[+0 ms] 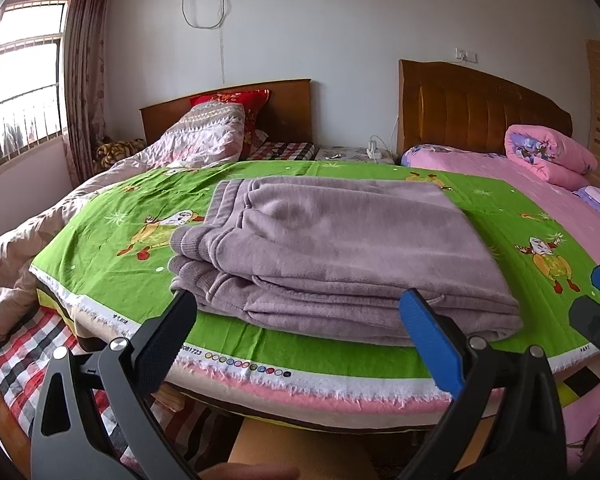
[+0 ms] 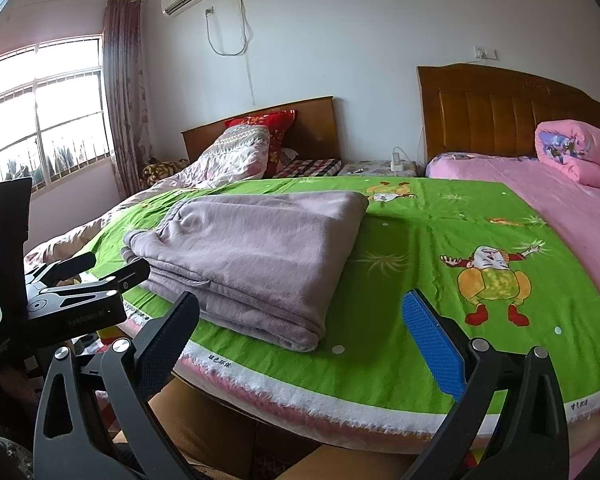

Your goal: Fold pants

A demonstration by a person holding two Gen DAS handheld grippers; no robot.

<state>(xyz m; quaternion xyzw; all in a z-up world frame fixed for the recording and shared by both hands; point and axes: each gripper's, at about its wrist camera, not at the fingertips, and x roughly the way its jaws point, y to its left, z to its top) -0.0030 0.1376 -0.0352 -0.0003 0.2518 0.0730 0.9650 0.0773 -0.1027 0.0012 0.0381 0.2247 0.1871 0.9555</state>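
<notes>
Bedroom daylight from the window (image 1: 20, 92) at nine o'clock falls across a green cartoon-print blanket (image 1: 100, 232) spread flat over the bed as a folding surface. At its centre lie the mauve pants (image 1: 332, 256), folded into a thick rectangle with cuffs and waistband stacked toward nine o'clock (apparently so the edges line up). The left gripper (image 1: 300, 312) faces the bundle's near edge, fingers spread wide and empty. At three o'clock the right gripper (image 2: 300, 316) is likewise wide open, holding nothing; the folding looks complete.

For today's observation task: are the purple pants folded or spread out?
Folded: the purple pants lie as a compact stack, layered edges showing, on the green sheet.
</notes>
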